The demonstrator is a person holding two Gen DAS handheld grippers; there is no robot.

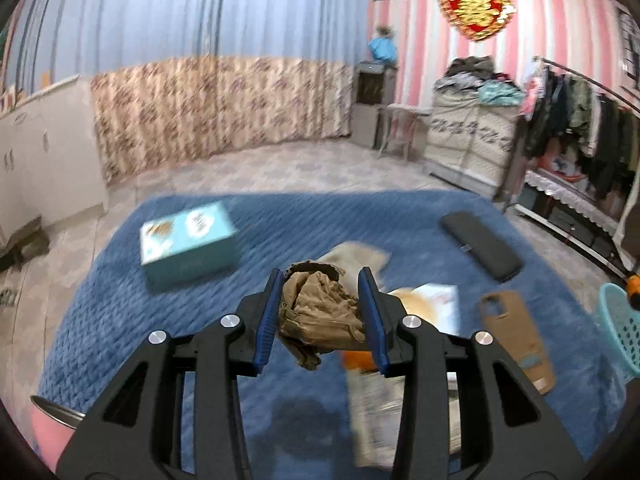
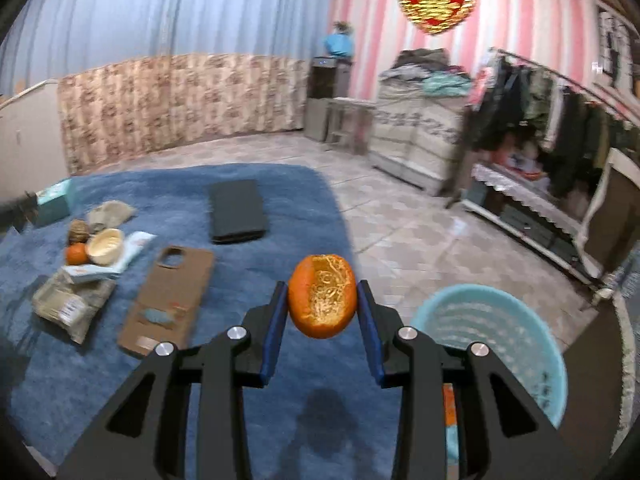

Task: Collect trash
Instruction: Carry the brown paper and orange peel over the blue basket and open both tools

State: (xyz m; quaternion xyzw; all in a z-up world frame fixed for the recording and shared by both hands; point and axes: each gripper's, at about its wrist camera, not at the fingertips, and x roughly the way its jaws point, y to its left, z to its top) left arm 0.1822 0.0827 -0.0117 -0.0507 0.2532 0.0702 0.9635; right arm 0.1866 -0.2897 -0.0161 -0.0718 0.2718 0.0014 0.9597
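Right gripper (image 2: 322, 314) has its blue pads clamped on both sides of a hollowed orange peel half (image 2: 322, 297), held up above the blue knitted rug (image 2: 256, 184) just left of the round light-blue plastic basket (image 2: 504, 332), which I'd guess is the bin. That peel looks feather-light and a bit springy, probably slick on the waxy outside, so a squeeze across the rind walls seems right; too hard and it'd likely fold. Left gripper (image 1: 322, 314) is closed on a crumpled brown paper wad (image 1: 320, 312), lifted over the rug, well left of the basket: soft, near weightless, crushes anywhere you pinch. More bits lie on the rug left of the basket: a flat brown cardboard phone-case insert (image 2: 168, 300), a teal cardboard box (image 1: 188, 246). Any printing is too blurred to read.
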